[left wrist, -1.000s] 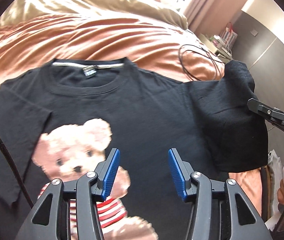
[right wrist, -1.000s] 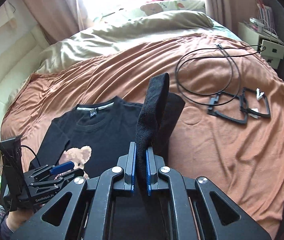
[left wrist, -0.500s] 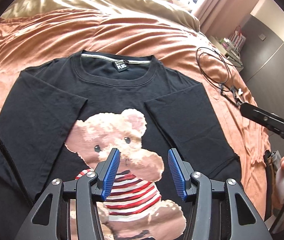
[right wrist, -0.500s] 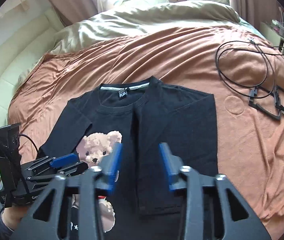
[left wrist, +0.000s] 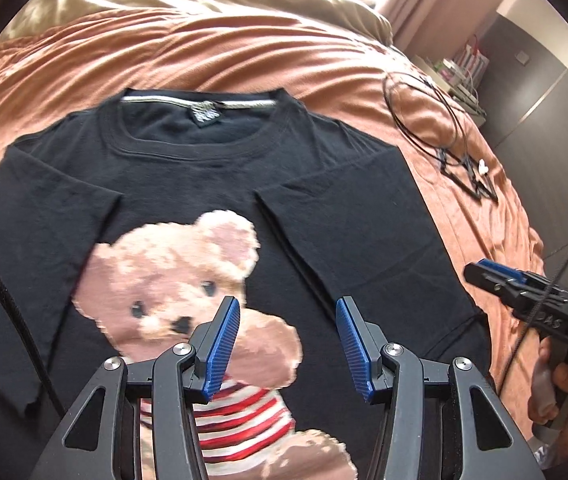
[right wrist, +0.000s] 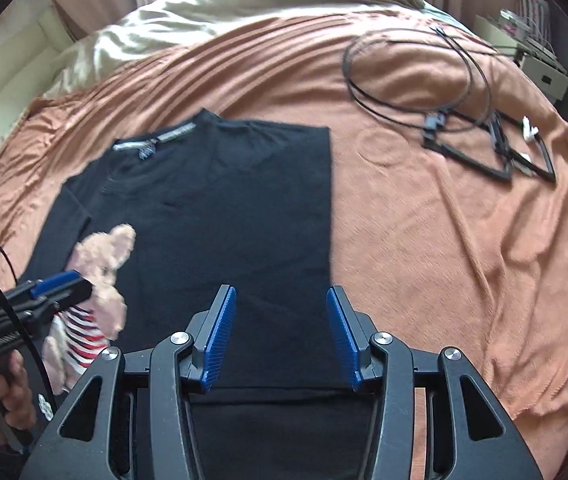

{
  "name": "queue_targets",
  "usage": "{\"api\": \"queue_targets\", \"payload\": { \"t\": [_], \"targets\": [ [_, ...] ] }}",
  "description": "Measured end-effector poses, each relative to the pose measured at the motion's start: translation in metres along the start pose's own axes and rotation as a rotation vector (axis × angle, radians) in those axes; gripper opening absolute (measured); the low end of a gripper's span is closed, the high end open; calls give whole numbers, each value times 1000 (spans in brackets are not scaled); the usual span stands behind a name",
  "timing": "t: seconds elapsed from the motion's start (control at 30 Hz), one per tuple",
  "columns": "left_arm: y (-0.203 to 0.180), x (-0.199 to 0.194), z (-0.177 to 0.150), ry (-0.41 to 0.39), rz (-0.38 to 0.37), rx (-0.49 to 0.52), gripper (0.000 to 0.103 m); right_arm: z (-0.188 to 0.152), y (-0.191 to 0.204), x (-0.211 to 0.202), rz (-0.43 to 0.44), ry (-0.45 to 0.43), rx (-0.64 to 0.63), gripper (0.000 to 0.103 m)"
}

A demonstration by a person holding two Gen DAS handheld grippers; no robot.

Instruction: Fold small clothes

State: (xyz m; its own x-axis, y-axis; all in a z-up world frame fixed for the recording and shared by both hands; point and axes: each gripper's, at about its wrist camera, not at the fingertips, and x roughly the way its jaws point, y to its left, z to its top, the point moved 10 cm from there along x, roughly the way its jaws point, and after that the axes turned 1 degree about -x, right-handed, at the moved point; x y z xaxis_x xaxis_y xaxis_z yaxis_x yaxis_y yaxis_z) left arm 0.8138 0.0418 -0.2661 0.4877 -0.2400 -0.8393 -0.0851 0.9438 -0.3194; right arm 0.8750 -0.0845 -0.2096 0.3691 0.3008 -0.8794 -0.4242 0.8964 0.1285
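From the left wrist camera, the black T-shirt point(left wrist: 220, 184) lies face up on the rust-coloured bedspread point(left wrist: 212, 56), collar toward the far pillows, its teddy bear print point(left wrist: 188, 288) partly covered where the right-hand side panel point(left wrist: 363, 240) is folded in over the chest; the opposite sleeve point(left wrist: 40, 216) lies flat and unfolded, so I judge one side fold is done and the other side, then the lengthwise folds, are left. The left gripper point(left wrist: 287, 344) hangs over the bear with its blue pads parted and nothing between them. The right gripper point(left wrist: 523, 292) shows at the edge, held by a hand point(left wrist: 563, 392), just beside the folded panel's outer edge. A coiled black cable point(left wrist: 427, 120) and a black frame lie on the bedspread well apart from the shirt, and a shelf with bottles stands by a dark wall beyond. From the right wrist camera, the T-shirt point(right wrist: 220, 208) shows a clean straight folded edge on its right side, and the right gripper point(right wrist: 282, 336) hovers above the lower part of that panel, released and empty. The left gripper point(right wrist: 44, 292) sits over the bear print. A beige duvet point(right wrist: 244, 4) is bunched at the head of the bed under a bright window, the cable point(right wrist: 415, 68) rests to the right
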Motion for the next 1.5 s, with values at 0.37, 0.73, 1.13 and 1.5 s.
{"api": "queue_targets", "payload": {
  "t": [0.37,0.73,1.13,1.5],
  "targets": [
    [-22,-16,-31,12,-8,19,52,-38,-27,11,-158,86,20,45],
    [-1,-106,-77,-37,34,-6,53,-69,10,-86,-86,-31,39,45],
    [42,-220,-134,-135,104,-36,96,-134,45,-213,-51,-178,60,85],
    [88,-309,-194,-218,115,-45,96,-210,75,-304,-49,-275,90,98]
  ]
}}
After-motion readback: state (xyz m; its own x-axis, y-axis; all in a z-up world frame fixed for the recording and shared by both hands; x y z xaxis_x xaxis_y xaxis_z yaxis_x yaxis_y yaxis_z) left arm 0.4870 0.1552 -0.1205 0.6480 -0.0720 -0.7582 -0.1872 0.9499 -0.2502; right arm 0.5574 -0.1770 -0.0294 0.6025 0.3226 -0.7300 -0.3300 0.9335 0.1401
